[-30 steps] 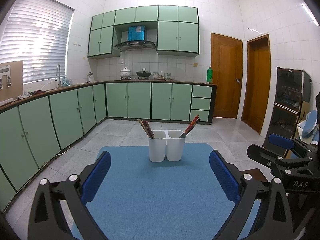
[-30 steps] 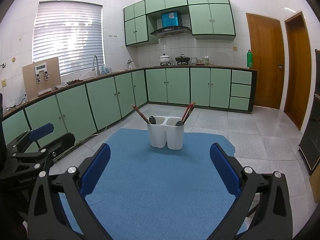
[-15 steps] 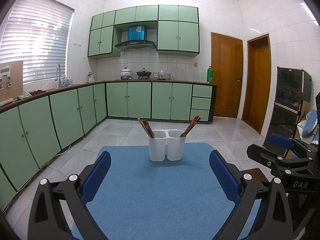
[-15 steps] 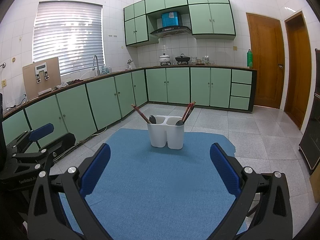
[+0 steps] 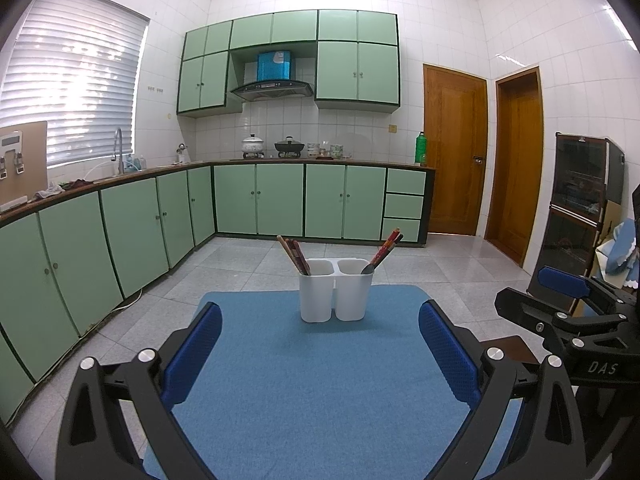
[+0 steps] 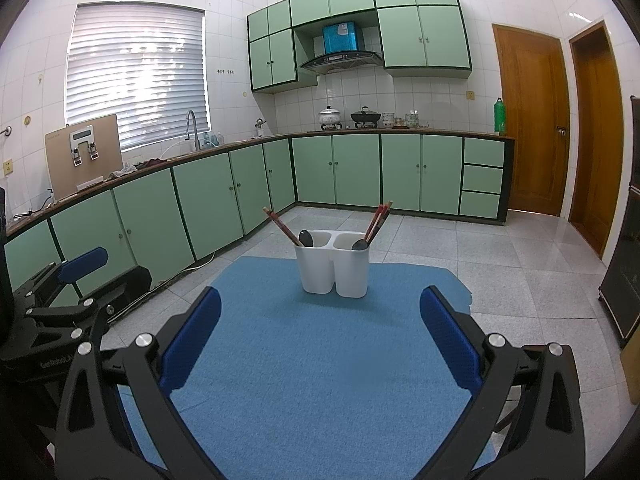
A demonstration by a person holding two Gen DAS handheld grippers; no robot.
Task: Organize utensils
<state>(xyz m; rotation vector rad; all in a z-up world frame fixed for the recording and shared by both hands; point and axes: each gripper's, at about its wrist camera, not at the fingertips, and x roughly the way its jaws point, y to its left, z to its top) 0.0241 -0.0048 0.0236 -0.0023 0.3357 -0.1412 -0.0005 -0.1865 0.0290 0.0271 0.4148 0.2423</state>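
Both tongs spread wide, empty: right tongs (image 5: 568, 316) marked "DAS", left tongs (image 6: 76, 292) "GenRobot"

Ahead of both tongs, the white twin-cup plastic holder (image 5: 336, 294) looks smooth and slightly glossy. It stands on the blue cloth mat (image 5: 320, 376), which is matt and finely rough. The dark blue finger pads (image 6: 190, 338) have dotted rubbery texture on matt black plastic frames.
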